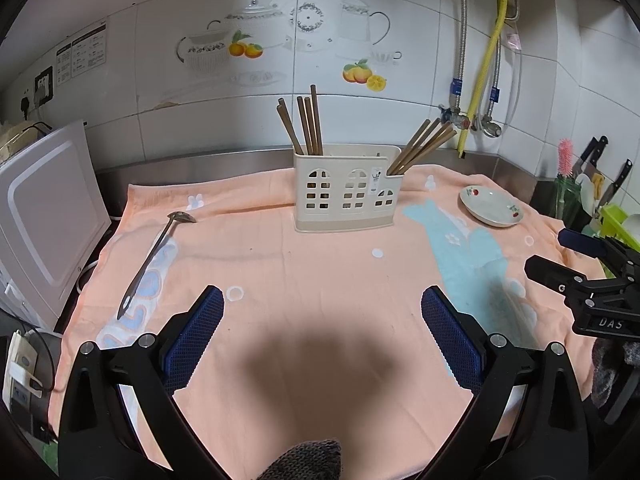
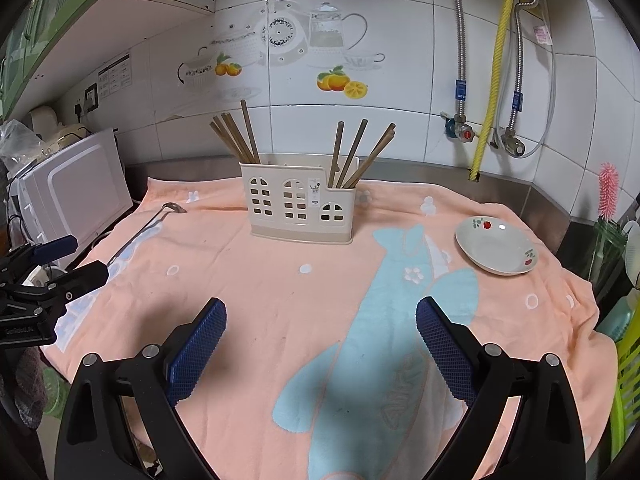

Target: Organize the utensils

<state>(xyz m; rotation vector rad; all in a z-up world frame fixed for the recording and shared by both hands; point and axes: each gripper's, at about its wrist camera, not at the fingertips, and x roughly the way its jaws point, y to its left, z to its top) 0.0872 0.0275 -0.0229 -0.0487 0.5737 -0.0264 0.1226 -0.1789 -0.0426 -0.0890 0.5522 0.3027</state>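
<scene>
I have both grippers released, holding nothing: the left gripper [image 1: 322,312] and right gripper [image 2: 320,320] hover over the towel [image 1: 320,264], jaws wide. The caddy [image 1: 346,190] stands at 12 o'clock with chopsticks [image 1: 306,124] upright in two compartments. The ladle [image 1: 154,256] lies flat on the towel at 10 o'clock, the dish [image 2: 496,250] at 2.

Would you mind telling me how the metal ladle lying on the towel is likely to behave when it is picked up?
The ladle looks like thin polished metal, so probably stiff, fairly light and slippery. Its handle lies flat on the soft towel, so pinching it may catch cloth. Its bowl is at the far end, so a near-end grip may let it droop.
</scene>
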